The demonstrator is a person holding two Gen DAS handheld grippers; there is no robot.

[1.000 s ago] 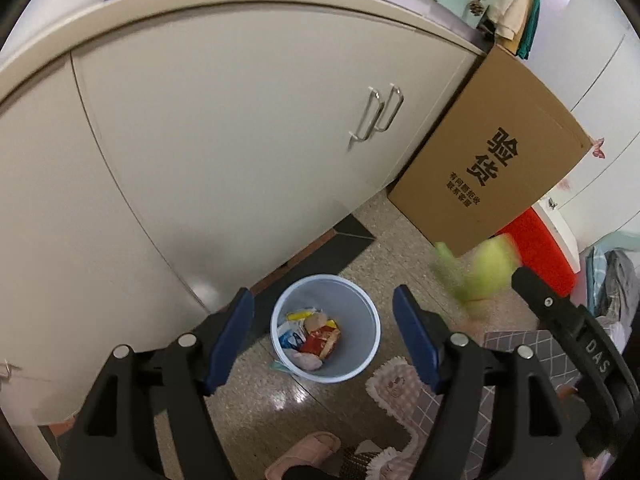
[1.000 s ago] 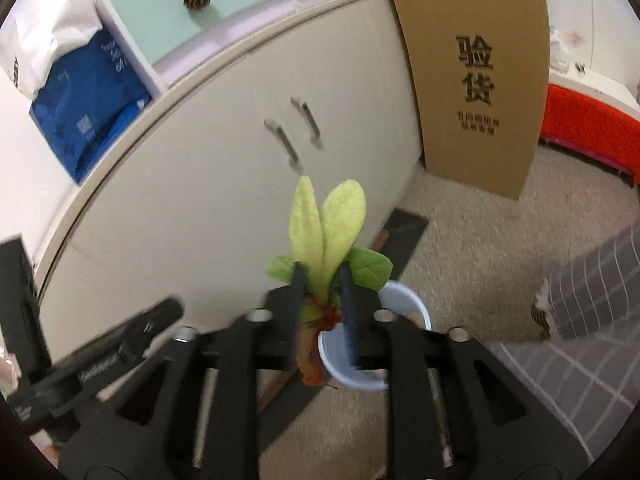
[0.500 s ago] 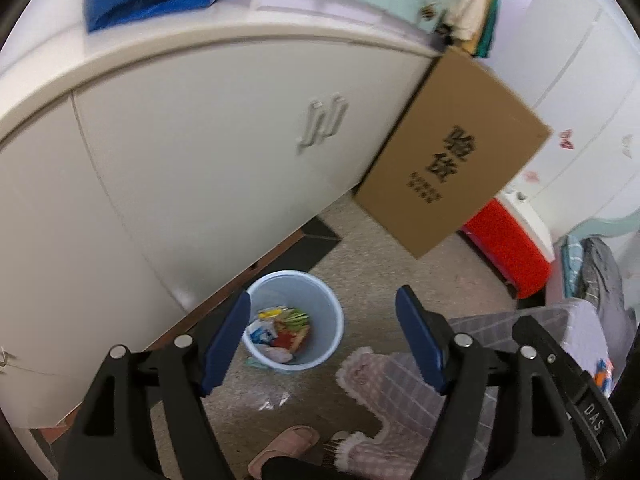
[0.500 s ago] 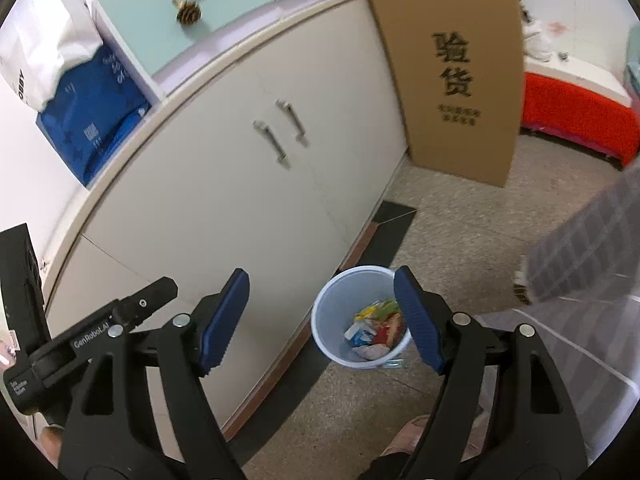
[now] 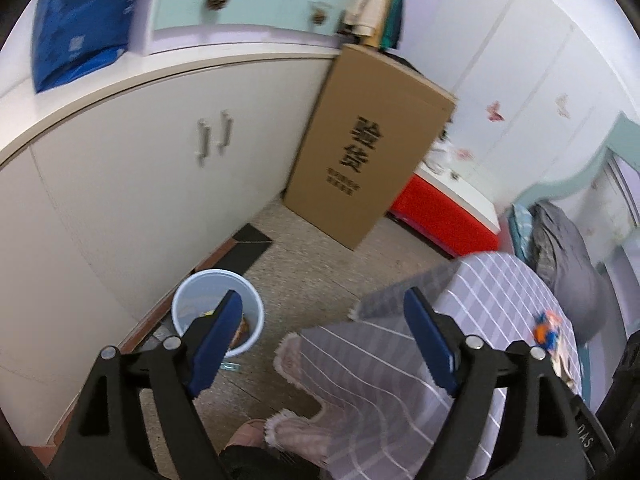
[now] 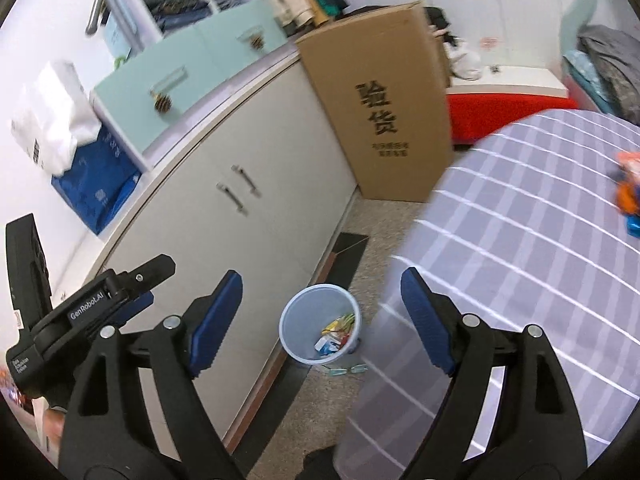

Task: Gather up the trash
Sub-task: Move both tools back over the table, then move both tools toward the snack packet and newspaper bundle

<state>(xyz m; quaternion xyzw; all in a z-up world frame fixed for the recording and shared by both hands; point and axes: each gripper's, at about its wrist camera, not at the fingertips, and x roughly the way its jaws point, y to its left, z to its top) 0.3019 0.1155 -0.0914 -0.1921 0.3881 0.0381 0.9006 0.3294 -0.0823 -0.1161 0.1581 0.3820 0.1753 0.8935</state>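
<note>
A pale blue bin stands on the floor by the white cabinet and holds wrappers and green leaves. In the left wrist view the bin is partly hidden behind one finger. My left gripper hangs above the floor between bin and table, its jaws opening with nothing between them. My right gripper is high over the bin, its jaws also opening and empty. Orange and blue trash lies on the round table's grey checked cloth; the left wrist view shows that trash too.
A tall cardboard box leans on the cabinet's end, with a red bench behind it. A small wrapper lies on the floor beside the bin. A pink slipper is near the table's edge.
The right gripper let go of the leafy green bunch, which now lies in the bin. Both grippers rose and swung right toward the table, and their jaws spread wider.
</note>
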